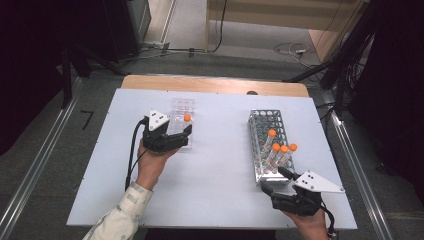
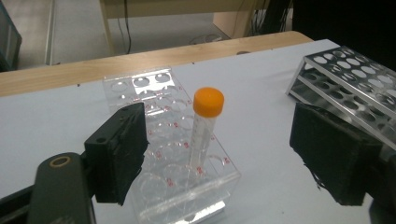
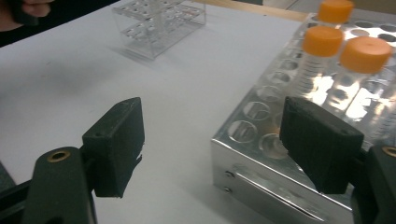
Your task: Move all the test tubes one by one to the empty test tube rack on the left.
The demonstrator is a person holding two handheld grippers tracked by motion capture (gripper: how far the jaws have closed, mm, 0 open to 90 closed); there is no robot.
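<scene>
My left gripper (image 2: pixel 215 154) stood wide open, holding nothing, around the orange-capped tube (image 2: pixel 204 128) upright in the clear rack (image 2: pixel 187 186). The tube looked light, slick and easily tipped; I judged just under the cap best. My right gripper (image 3: pixel 212 149) was open too. The white tabletop (image 1: pixel 215 175) lay beneath the rack.

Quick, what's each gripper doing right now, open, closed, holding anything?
Left gripper: open, holding nothing; the orange-capped tube stands free in the clear rack.
Right gripper: open, empty, at the metal rack corner.
</scene>
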